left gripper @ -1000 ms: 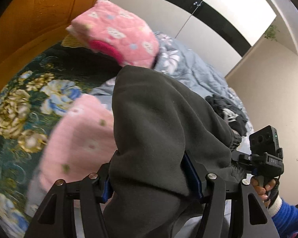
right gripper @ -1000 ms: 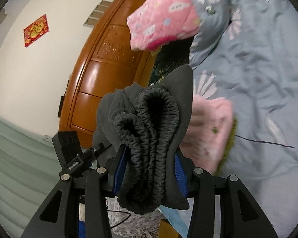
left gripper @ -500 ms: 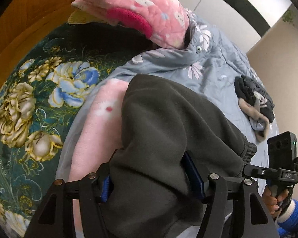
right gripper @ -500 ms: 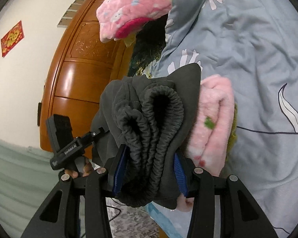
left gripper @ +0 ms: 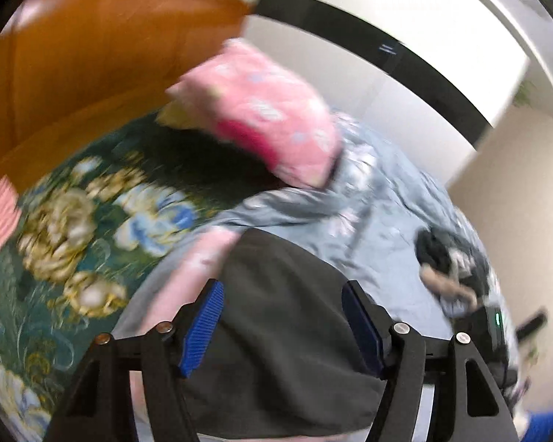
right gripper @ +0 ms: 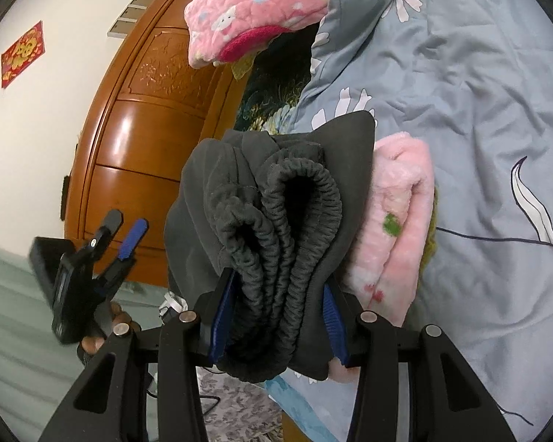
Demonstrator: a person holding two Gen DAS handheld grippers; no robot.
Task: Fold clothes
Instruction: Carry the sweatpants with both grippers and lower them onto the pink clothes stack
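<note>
Now the right gripper (right gripper: 276, 316) clamps the folded grey trousers (right gripper: 276, 199) by their waistband, just beside the pink fleece (right gripper: 394, 228). Left gripper (left gripper: 282, 316) is opening (pads clear of the cloth lying between them).

no readable text, red wall hanging (right gripper: 23, 52) with gold figure, characters too small to read

Each fisheye view looks forward and downward along its own fingers, close over the bed (right gripper: 479, 84). Both share the dark grey garment (left gripper: 287, 316) at lower centre, the pink quilted bundle (right gripper: 261, 3) near the top, and the wooden headboard (left gripper: 103, 59) at upper left.
</note>
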